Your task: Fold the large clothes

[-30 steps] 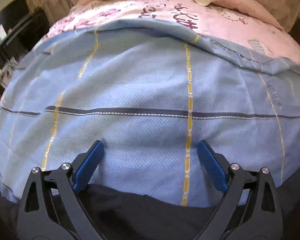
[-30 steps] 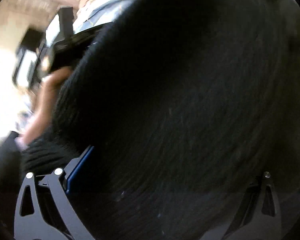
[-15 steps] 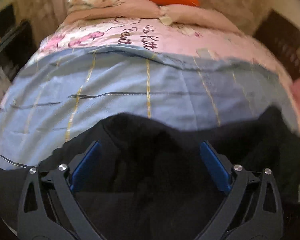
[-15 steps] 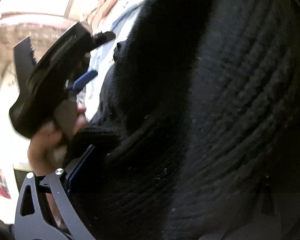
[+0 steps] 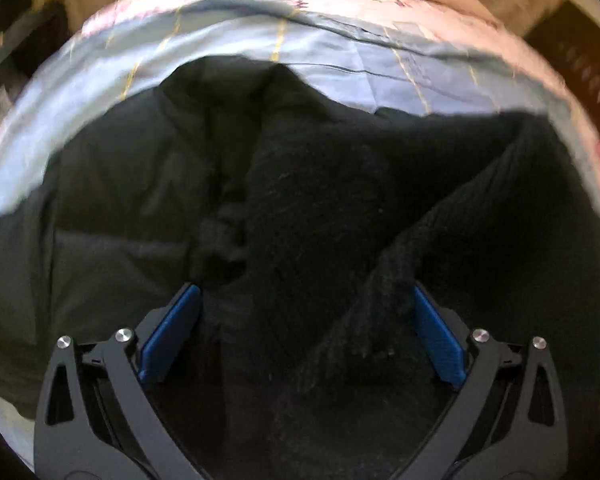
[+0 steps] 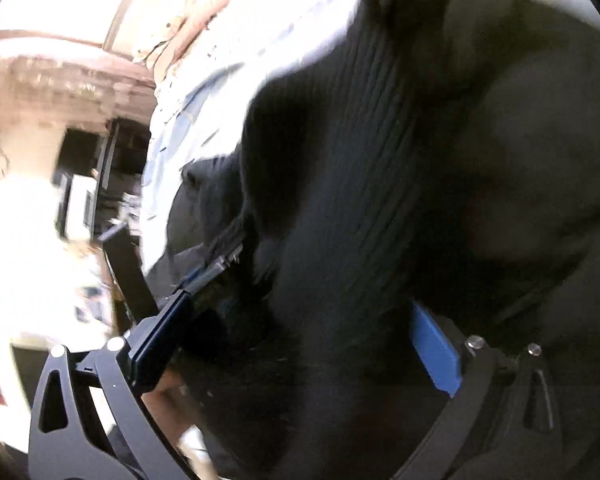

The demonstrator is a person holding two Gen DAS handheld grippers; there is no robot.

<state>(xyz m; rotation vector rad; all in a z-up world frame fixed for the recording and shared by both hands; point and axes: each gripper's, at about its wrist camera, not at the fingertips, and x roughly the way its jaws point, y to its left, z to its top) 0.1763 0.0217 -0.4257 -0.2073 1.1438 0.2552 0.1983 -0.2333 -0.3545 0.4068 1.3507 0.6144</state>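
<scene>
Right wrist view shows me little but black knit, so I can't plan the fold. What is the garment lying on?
Observer: In the left wrist view, the black garment is spread on a blue sheet with yellow stripes.
Operator: Is the left gripper clamped on it?
Observer: No. The left gripper is open, its fingers wide apart with the cloth showing between them.
Operator: Any loose part near it?
Observer: A ribbed strip runs diagonally down toward the finger on the right of that view.
</scene>
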